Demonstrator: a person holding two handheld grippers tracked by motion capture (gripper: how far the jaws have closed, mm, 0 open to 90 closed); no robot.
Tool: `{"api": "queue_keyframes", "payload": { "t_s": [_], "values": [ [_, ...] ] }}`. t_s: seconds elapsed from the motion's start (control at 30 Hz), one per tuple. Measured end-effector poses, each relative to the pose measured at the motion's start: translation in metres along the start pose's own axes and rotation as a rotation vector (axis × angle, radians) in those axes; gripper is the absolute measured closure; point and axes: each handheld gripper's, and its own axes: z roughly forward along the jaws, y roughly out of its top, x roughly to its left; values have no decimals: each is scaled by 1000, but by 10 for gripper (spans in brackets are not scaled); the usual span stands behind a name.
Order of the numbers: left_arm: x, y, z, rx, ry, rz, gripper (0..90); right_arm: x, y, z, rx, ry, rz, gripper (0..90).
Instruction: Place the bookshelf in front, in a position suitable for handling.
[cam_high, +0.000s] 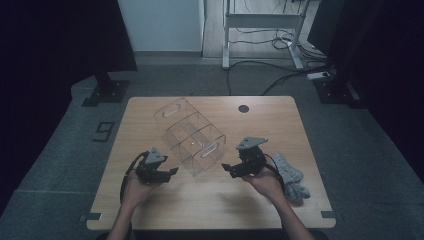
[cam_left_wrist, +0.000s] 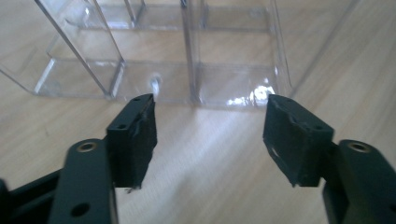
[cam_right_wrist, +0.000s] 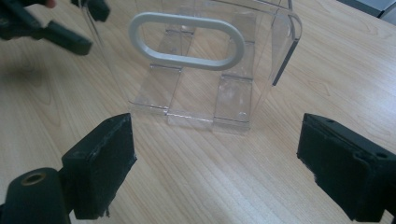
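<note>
A lab or test room, dimly lit: a lone wooden bench (cam_high: 210, 197) stands on grey carpet (cam_high: 55, 150), flanked by dark panels on black floor stands (cam_high: 106, 91). Beyond its far edge, a white metal frame (cam_high: 262, 22) stands with loose cables (cam_high: 272, 75) trailing across the floor.

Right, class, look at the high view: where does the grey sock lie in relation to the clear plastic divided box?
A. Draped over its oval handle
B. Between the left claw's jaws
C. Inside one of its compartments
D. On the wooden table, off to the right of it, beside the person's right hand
D: the grey sock lies on the wooden table, apart from the clear plastic divided box, beside the right hand.
</note>
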Motion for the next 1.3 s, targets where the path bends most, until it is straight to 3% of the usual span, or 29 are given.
{"api": "queue_keyframes", "payload": {
  "t_s": [0.13,0.37,0.6,0.83,0.9,1.3],
  "values": [
    [7,13,8,-26,-12,-14,425,1,-1,-2,-7,-3,6,125],
    [10,20,18,-24,-7,-25,492,0,-4,-2,-6,1,13,132],
    [9,29,23,-40,-11,-6,525,4,-4,0,3,12,7,150],
    [-1,36,27,-38,-22,26,529,6,-5,-1,5,16,1,163],
    [-6,37,27,-28,3,35,515,5,-6,-2,-1,12,4,164],
    [-25,43,29,-13,-15,58,501,2,-16,-1,15,4,30,146]
  ]
}}
